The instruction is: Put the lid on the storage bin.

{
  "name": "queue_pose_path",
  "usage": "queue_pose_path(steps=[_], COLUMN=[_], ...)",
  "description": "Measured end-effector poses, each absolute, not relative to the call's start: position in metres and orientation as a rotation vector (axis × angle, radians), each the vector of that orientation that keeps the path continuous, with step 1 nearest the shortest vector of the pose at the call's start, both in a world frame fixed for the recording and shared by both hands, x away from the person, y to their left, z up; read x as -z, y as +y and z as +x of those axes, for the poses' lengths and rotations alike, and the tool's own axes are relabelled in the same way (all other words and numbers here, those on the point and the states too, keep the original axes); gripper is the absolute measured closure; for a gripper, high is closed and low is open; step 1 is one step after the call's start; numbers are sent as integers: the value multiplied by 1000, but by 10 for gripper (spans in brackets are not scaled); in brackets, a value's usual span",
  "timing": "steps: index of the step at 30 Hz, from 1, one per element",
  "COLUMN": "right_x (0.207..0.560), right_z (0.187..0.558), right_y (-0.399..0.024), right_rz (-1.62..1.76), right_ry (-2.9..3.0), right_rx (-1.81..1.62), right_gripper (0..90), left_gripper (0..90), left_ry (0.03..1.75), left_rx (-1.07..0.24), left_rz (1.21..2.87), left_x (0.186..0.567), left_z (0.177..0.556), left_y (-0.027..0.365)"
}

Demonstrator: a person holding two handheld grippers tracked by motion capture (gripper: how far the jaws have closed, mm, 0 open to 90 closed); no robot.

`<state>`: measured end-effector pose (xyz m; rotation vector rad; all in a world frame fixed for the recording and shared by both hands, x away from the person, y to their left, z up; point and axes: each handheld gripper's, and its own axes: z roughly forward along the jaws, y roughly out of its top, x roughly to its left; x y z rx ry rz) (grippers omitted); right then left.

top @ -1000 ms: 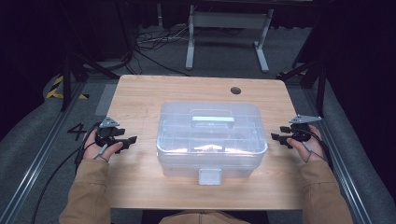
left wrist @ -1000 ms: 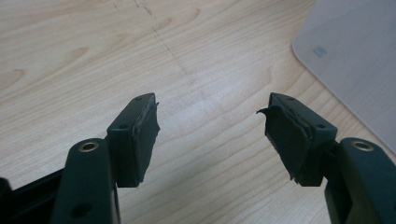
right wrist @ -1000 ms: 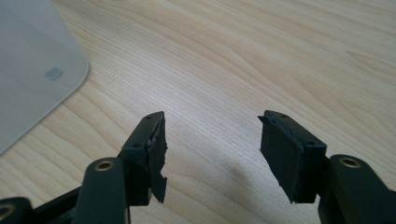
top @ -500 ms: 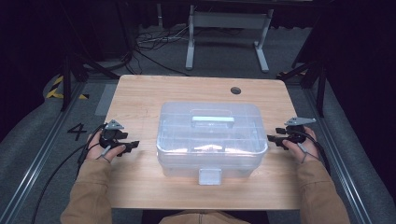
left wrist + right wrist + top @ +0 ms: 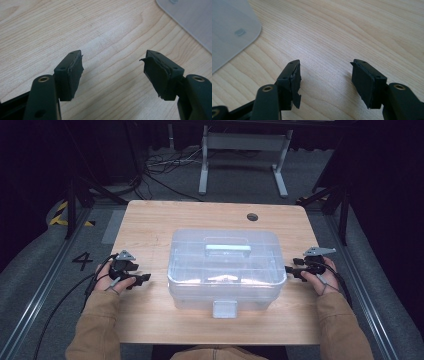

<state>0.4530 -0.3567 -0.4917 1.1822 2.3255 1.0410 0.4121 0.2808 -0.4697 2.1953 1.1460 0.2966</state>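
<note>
The clear plastic storage box [image 5: 226,269] sits closed at the middle of the wooden table [image 5: 150,220], lid on, a pale handle [image 5: 228,248] lying flat on top and 1 latch tab [image 5: 224,308] hanging on the side facing the person. Its long axis runs left to right, so each short end faces 1 hand. The left gripper [image 5: 141,278] rests on the table off the box's left end, a clear gap between them; its jaws have just been opening and stand wide with nothing between them. The right gripper [image 5: 290,269] lies just beside the right end, nearer than the left, jaws also wide and empty. Both point inward at the box.
</note>
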Motion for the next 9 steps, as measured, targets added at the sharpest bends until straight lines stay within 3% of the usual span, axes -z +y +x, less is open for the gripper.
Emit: queue_pose_path(steps=[9], right_x=[493], right_z=[453], right_y=[-357], right_rz=[1184], right_ry=[2310], right_rx=[-1048], right_gripper=[395], left_gripper=[310], left_ry=[1156], left_rx=[-282], left_rz=[2189], left_x=[471], left_z=[412], left_y=[280])
